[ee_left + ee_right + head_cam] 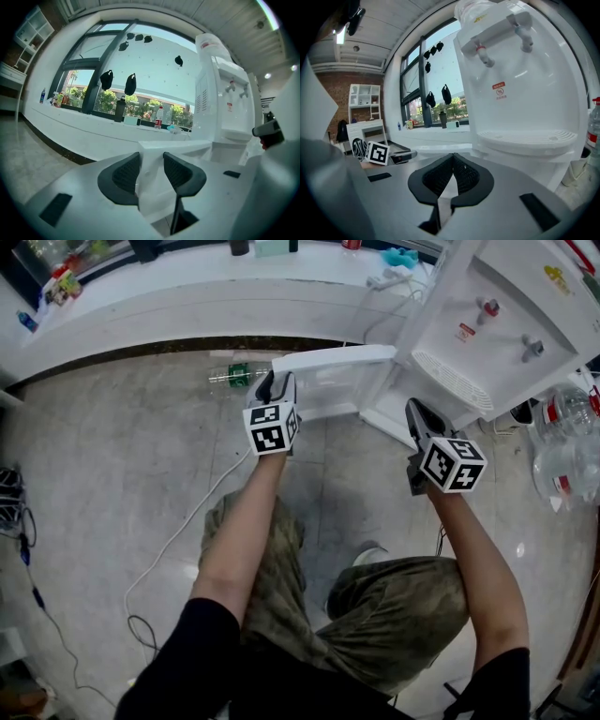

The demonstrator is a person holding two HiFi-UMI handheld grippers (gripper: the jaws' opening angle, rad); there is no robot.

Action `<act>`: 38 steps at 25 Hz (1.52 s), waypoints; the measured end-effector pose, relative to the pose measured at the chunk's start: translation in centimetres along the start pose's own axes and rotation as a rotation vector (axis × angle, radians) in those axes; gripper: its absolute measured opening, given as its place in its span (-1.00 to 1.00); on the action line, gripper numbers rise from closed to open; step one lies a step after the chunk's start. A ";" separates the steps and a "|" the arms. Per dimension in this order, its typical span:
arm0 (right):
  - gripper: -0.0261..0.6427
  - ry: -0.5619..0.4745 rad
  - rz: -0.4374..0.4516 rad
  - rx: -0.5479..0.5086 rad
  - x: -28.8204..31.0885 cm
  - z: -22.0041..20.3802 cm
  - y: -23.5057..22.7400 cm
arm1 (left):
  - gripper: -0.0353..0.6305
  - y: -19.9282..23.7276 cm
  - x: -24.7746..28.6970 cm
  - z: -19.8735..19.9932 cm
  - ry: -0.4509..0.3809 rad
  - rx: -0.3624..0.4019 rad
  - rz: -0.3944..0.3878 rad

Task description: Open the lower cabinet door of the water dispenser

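Left fingers (123, 177) tight on the edge of the open lower cabinet door (151, 161); right fingers (440, 177) together, empty.

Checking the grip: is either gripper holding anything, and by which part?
The left gripper grips the open cabinet door at its free outer edge. The right gripper is shut and empty.

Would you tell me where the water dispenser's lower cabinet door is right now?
In the head view, the lower cabinet door stands swung open at upper centre, just left of the water dispenser, with its free edge gripped by the left gripper.
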State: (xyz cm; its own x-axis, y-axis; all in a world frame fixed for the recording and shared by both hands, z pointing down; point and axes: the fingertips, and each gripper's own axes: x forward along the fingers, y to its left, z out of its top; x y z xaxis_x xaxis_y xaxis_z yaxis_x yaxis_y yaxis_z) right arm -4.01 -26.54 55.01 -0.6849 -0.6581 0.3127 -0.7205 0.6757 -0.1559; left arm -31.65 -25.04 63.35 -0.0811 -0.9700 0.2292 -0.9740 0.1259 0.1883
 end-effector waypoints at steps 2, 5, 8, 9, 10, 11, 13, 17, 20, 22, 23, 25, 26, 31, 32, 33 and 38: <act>-0.92 0.000 -0.002 0.005 0.3 -0.1 -0.2 | -0.46 0.0 0.0 0.0 0.002 0.010 -0.006; -0.93 0.008 0.014 -0.031 0.8 -0.3 0.2 | -0.46 0.0 -0.1 -0.1 0.010 0.026 -0.017; -0.92 0.018 0.026 -0.035 0.9 -0.7 0.5 | -0.46 0.0 -0.1 0.0 0.033 0.047 -0.017; -0.92 0.022 0.026 -0.032 0.9 -0.9 0.5 | -0.46 0.0 -0.2 -0.1 0.038 0.049 -0.014; -0.92 0.025 0.026 -0.028 0.9 -1.0 0.6 | -0.46 -0.1 -0.3 -0.2 0.041 0.048 -0.013; -0.92 0.028 0.028 -0.025 0.9 -1.1 0.7 | -0.46 -0.1 -0.3 -0.2 0.043 0.044 -0.014; -0.92 0.033 0.035 -0.022 1.0 -1.5 0.9 | -0.46 -0.1 -0.4 -0.2 0.047 0.042 -0.016; -0.92 0.037 0.049 -0.014 0.8 -1.5 1.4 | -0.46 0.2 -1.9 -0.4 0.051 0.050 0.028; -0.92 0.039 0.049 -0.017 0.7 -1.5 1.5 | -0.46 0.1 -3.3 -0.4 0.047 0.037 0.050; -0.92 0.034 0.033 -0.002 0.6 -1.3 1.2 | -0.46 -0.8 -4.1 0.0 0.038 0.014 0.035; -0.92 0.031 0.024 0.010 0.6 -1.2 1.1 | -0.46 -1.6 -4.4 0.4 0.027 0.009 0.022; -0.92 0.025 0.011 0.024 0.7 -1.1 1.2 | -0.50 -3.2 -4.9 1.3 -0.017 0.030 0.012; -0.92 0.023 0.009 0.020 0.7 -1.0 1.5 | -0.57 -4.0 -5.0 1.8 -0.042 0.055 0.008; -0.92 0.027 0.018 -0.006 -0.2 -0.6 2.7 | -0.77 -9.4 -4.6 1.3 -0.043 0.119 -0.149; -0.92 0.023 0.014 -0.002 -0.6 -0.5 2.8 | -0.84 -10.2 -4.5 1.0 -0.042 0.126 -0.163; -0.92 0.018 0.004 -0.001 -1.0 -0.4 3.0 | -0.87 -10.7 -4.4 0.9 -0.043 0.132 -0.168; -0.92 0.029 -0.059 -0.079 -1.7 -1.2 3.0 | -0.88 -12.9 -4.3 0.5 -0.009 0.066 -0.211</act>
State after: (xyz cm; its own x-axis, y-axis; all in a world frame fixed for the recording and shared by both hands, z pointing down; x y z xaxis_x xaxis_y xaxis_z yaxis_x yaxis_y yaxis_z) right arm -4.85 -23.02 55.18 -0.6372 -0.6883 0.3467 -0.7478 0.6610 -0.0619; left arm -18.82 -22.55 59.49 0.1247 -0.9752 0.1830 -0.9812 -0.0938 0.1687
